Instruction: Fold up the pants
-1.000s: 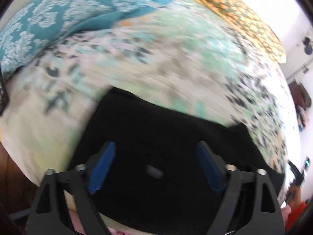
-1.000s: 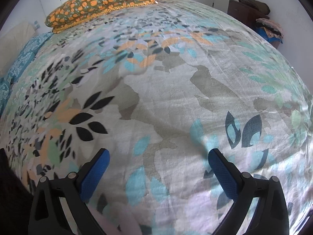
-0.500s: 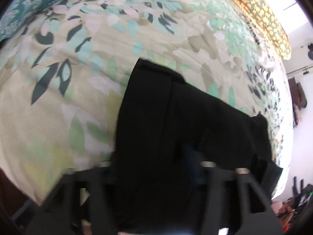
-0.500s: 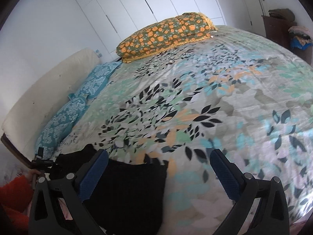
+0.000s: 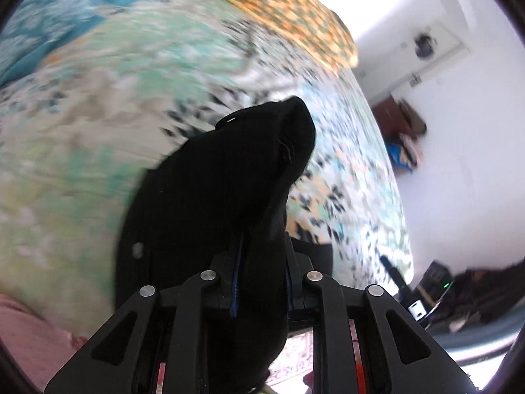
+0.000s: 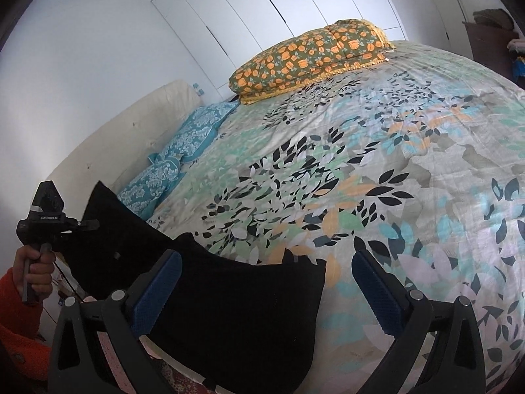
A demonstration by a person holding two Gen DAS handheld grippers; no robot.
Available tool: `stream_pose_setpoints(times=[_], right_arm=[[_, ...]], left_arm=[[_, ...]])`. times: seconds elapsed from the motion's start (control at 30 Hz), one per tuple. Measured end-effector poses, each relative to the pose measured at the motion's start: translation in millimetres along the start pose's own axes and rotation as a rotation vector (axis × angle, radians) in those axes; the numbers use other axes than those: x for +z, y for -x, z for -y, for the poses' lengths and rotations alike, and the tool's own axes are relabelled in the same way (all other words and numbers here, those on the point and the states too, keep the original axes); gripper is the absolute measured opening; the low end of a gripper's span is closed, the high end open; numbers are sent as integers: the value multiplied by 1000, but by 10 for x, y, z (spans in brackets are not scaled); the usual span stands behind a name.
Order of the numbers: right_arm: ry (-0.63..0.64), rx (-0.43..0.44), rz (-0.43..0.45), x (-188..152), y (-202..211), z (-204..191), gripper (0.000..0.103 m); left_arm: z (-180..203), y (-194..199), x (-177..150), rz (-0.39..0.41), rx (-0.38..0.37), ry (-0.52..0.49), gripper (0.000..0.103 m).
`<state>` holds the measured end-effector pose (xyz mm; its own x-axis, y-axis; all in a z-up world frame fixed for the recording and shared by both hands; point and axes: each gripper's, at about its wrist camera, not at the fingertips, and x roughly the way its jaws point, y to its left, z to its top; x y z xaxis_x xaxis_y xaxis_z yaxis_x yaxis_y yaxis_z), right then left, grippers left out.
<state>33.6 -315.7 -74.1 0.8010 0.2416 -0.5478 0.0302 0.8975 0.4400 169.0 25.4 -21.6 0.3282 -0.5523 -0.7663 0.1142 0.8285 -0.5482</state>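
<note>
The black pants (image 6: 236,298) lie at the near edge of the bed with one end lifted at the left. My left gripper (image 5: 261,282) is shut on the black pants (image 5: 223,197) and holds a bunch of the cloth up off the bed; it also shows in the right wrist view (image 6: 88,225), held by a hand in an orange sleeve. My right gripper (image 6: 265,282) is open and empty, hovering just above the flat part of the pants near the bed's front edge.
The bed has a floral cover (image 6: 377,170). An orange-patterned pillow (image 6: 311,55) and teal pillows (image 6: 183,151) lie at the far side by a cream headboard (image 6: 131,138). White wardrobe doors (image 6: 262,10) stand behind. A dark dresser (image 5: 397,121) stands at the right.
My left gripper closed on the pants and lifted the cloth up. My right gripper swung from over the bare cover to above the pants, still open.
</note>
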Motion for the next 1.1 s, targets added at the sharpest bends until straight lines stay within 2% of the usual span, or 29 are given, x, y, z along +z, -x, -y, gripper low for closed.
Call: stream_pose_setpoints(times=[0.17, 0.23, 0.27, 0.33, 0.37, 0.4, 0.47, 0.53, 0.63, 0.7, 0.73, 0.8, 0.87, 0.93, 0.97, 1.0, 1.1], right_arm=[[-12, -12, 23, -13, 157, 106, 103], [-18, 14, 21, -25, 185, 130, 103], [-21, 36, 13, -37, 183, 133, 103], [-24, 105, -21, -78, 124, 98, 103], [-22, 163, -52, -105, 67, 57, 103], [-12, 235, -92, -135, -19, -17, 103], [16, 383, -201, -236, -256, -258, 102], [57, 464, -325, -395, -534, -536, 101], [211, 437, -451, -615, -869, -884, 88], [262, 404, -505, -698, -1072, -977, 82], [264, 401, -526, -715, -1163, -990, 78], [274, 383, -564, -730, -1323, -990, 77], [301, 333, -613, -749, -1479, -972, 74], [303, 291, -639, -743, -1566, -946, 72], [291, 301, -647, -728, -1580, -927, 71], [291, 306, -655, -720, -1585, -916, 71], [319, 310, -710, -744, -1614, -917, 70]], left_arm=[[469, -1363, -326, -203, -43, -90, 14], [511, -1538, -390, -247, -8, -113, 15], [519, -1510, -391, -242, -29, -108, 16], [491, -1311, -337, -197, -87, -107, 35], [473, -1139, -296, -149, -87, -119, 53], [434, -930, -238, -82, -55, -139, 65], [308, -583, -137, 32, 0, -154, 71], [71, -292, -80, 107, 30, -129, 72], [-398, 43, -141, 213, 105, -53, 72], [-695, 125, -216, 251, 175, -15, 72], [-830, 108, -212, 257, 201, 5, 72], [-1103, 64, -409, 262, 245, 56, 72], [-1342, -12, -535, 253, 279, 112, 71], [-1473, -73, -588, 224, 280, 169, 70], [-1513, -43, -605, 228, 250, 196, 70], [-1495, 9, -635, 243, 233, 199, 70], [-1448, 41, -582, 271, 253, 174, 71]])
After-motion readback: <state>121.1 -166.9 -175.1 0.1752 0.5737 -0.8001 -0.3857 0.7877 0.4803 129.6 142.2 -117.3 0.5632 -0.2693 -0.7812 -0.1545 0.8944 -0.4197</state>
